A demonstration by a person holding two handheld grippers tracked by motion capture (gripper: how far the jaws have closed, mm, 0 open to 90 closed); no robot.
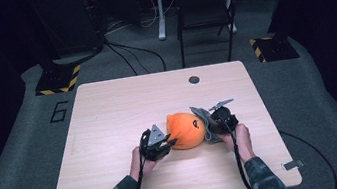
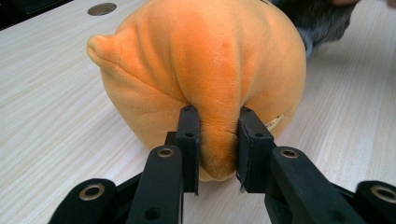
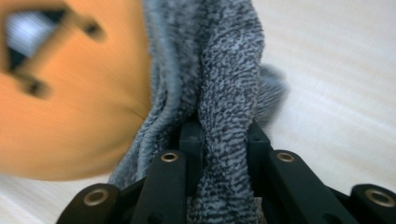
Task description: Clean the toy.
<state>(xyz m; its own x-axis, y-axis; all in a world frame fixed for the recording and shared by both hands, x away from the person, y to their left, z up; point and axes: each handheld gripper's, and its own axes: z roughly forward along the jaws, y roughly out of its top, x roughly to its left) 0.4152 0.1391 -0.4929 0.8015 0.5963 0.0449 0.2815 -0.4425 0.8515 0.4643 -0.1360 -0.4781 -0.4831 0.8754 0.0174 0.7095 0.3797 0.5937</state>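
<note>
An orange plush toy (image 1: pixel 186 129) with a black face mark lies near the middle of the wooden table (image 1: pixel 108 113). My left gripper (image 1: pixel 163 143) sits at its left side, shut on a fold of the orange plush toy (image 2: pixel 201 70); the black jaws pinch the fabric between them (image 2: pixel 217 149). On the toy's right, my right gripper (image 1: pixel 219 125) is shut on a grey knitted cloth (image 1: pixel 204 118). In the right gripper view the grey cloth (image 3: pixel 224 93) rises between the jaws (image 3: pixel 224 149) and lies against the orange toy (image 3: pixel 74 102).
A round cable hole (image 1: pixel 194 79) is in the table's far edge. A black chair (image 1: pixel 203 3) stands beyond the table, with yellow-black striped stand bases (image 1: pixel 58 80) on the floor at both far corners. Bare tabletop spreads to the left and behind the toy.
</note>
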